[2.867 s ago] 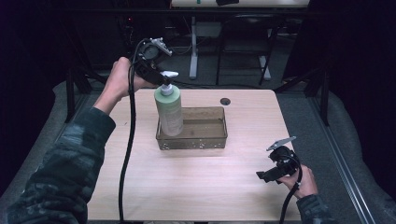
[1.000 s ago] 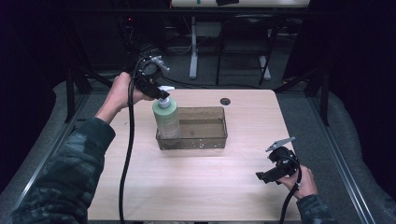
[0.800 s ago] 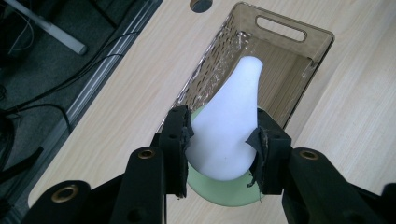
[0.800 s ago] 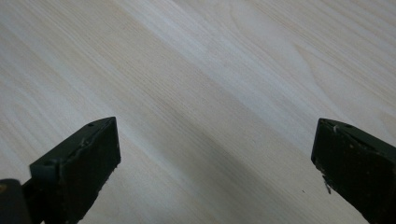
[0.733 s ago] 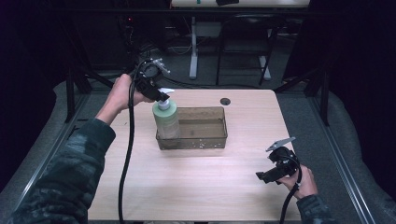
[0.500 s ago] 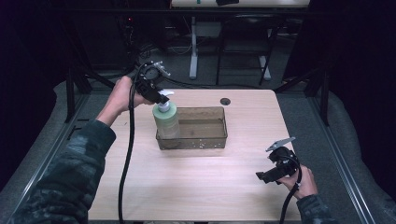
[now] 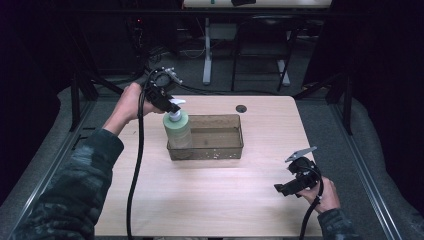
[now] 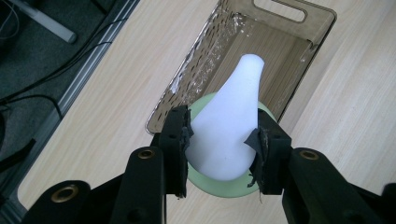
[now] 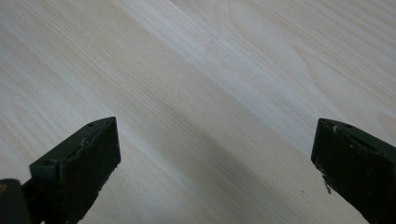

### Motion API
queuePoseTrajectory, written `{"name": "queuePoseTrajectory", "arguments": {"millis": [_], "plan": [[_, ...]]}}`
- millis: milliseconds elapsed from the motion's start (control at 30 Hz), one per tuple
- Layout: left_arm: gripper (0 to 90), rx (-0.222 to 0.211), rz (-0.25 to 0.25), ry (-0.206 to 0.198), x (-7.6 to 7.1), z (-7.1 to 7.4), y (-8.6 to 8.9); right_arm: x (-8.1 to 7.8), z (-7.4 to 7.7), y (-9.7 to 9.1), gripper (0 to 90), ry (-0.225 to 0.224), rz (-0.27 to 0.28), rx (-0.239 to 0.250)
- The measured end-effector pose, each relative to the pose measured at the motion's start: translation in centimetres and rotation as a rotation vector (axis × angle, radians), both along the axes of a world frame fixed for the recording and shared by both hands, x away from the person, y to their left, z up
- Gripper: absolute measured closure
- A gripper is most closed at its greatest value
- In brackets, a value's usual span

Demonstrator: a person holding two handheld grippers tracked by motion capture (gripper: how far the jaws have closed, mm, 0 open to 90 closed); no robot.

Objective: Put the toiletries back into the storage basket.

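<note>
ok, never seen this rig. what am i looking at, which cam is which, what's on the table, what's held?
There is no robot arm: a person holds a two-jaw gripper in each hand at a wooden table.

The high view is a fixed camera above the person's side, looking forward and down. The other two cameras ride on the grippers and look along their black jaws.

On the table is a brown see-through bin with a pale green pump bottle standing at its left end. A small dark round spot lies behind the bin.

The left gripper has its jaws on either side of the bottle's white pump head, pads touching it. The right gripper is open and holds nothing, hanging over bare wood near the table's front right.
</note>
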State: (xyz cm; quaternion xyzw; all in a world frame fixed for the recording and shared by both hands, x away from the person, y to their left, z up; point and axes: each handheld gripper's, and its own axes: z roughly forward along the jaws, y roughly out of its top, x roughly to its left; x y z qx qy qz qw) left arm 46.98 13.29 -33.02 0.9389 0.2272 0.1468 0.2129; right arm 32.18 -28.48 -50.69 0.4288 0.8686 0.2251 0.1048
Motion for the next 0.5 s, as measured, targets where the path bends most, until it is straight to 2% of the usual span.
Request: {"name": "queuePoseTrajectory", "arguments": {"millis": [300,367,500], "plan": [[62.0,-0.037,0.023,0.007,0.45,-0.29,0.3,-0.02,0.03,-0.01,0.9,-0.002,0.002,0.001],[61.7,-0.068,0.037,0.015,0.66,-0.41,0.62,-0.03,0.05,-0.02,0.9,-0.002,0.002,0.004],[61.0,-0.103,0.047,0.023,0.68,-0.47,0.74,-0.01,0.04,-0.05,1.0,-0.003,0.002,0.001]]}}
